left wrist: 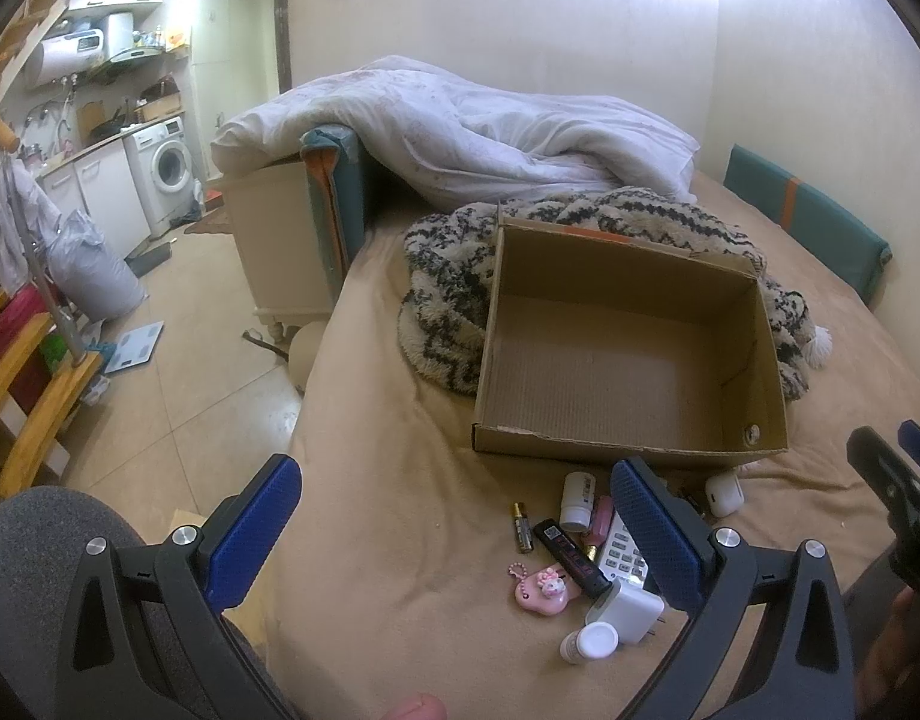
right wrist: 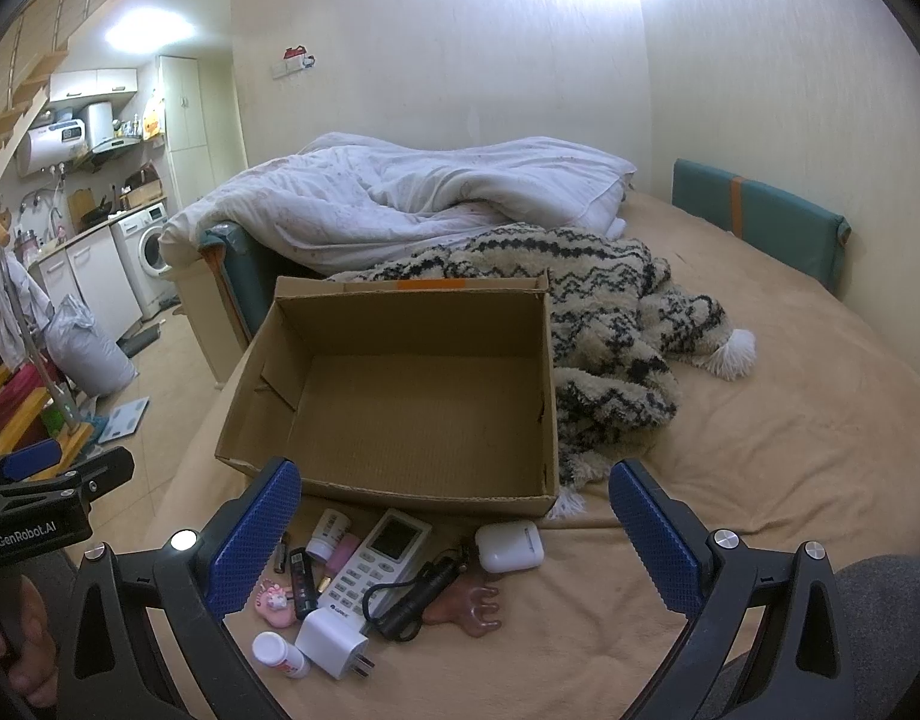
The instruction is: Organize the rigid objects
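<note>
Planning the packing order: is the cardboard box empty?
Empty: the cardboard box shows only bare floor; the items lie outside on the bed.

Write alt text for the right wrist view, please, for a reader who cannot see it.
An empty cardboard box sits on a tan bed, with small items in front of it: a remote, a white case, a charger and a flashlight. The open right gripper hovers above them.

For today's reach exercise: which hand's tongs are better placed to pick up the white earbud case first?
Right, probably. The right tongs are open with the earbud case lying between their tips. From the left tongs, also open, the case lies outside their right tip.
</note>
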Available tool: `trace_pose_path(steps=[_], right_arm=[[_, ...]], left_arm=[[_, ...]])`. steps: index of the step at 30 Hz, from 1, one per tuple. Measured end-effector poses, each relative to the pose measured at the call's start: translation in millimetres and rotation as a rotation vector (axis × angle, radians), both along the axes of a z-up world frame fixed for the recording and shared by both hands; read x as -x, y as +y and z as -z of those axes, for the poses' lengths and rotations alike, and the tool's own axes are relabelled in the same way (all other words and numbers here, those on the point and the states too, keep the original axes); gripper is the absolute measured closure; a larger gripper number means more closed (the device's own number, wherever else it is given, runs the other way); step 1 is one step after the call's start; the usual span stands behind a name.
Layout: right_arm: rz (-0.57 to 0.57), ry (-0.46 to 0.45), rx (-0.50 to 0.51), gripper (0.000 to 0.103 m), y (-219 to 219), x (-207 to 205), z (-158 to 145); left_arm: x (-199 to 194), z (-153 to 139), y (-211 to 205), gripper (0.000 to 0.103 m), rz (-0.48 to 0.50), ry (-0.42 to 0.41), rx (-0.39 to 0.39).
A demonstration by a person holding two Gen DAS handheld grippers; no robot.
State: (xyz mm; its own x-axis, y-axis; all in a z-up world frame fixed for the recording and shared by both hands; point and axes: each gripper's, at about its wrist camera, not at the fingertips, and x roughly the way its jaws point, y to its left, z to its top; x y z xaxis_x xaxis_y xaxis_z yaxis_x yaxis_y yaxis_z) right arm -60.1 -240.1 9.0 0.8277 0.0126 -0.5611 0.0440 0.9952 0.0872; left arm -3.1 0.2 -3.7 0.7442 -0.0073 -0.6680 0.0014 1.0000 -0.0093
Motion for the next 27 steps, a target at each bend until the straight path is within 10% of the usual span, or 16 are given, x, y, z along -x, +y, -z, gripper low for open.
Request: trace_pose_path(steps=[27], right_arm=[[0.008, 0.038, -0.069, 0.000, -16.0, -20.6, -1.0]], left_arm=[[-5.4, 10.9, -1.9, 0.000, 0.017, 0.071, -0.032]])
